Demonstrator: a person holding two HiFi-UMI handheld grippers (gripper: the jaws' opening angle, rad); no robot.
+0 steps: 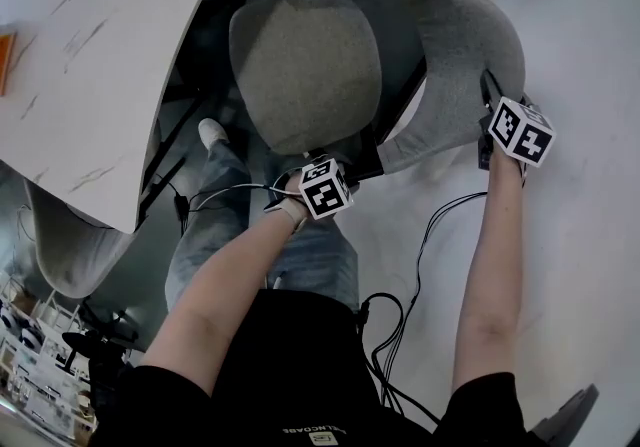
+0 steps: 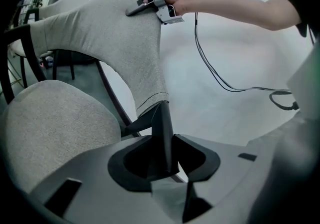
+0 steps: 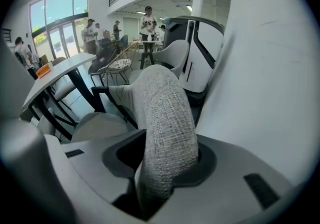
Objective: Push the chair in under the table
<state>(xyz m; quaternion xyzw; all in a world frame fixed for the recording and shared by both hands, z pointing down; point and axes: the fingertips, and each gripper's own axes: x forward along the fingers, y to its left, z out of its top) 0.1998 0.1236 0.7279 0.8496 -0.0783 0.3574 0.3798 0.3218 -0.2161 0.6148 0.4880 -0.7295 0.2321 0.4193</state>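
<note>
Head view, with both gripper views. The grey fabric-upholstered chair (image 1: 305, 65) stands on the pale floor (image 1: 580, 235), its rounded seat just beside the curved edge of the white marble-patterned table top (image 1: 90, 65) and mostly clear of it. The left gripper (image 1: 318, 175) has its jaws around the black metal strut (image 2: 162, 128) at the lower end of the curved grey backrest (image 1: 450, 45), apparently clamped on it. The right gripper (image 1: 498, 115) is clamped on the backrest's top edge, the fabric filling its jaws. Black cables (image 1: 420, 265) trail across the floor
</note>
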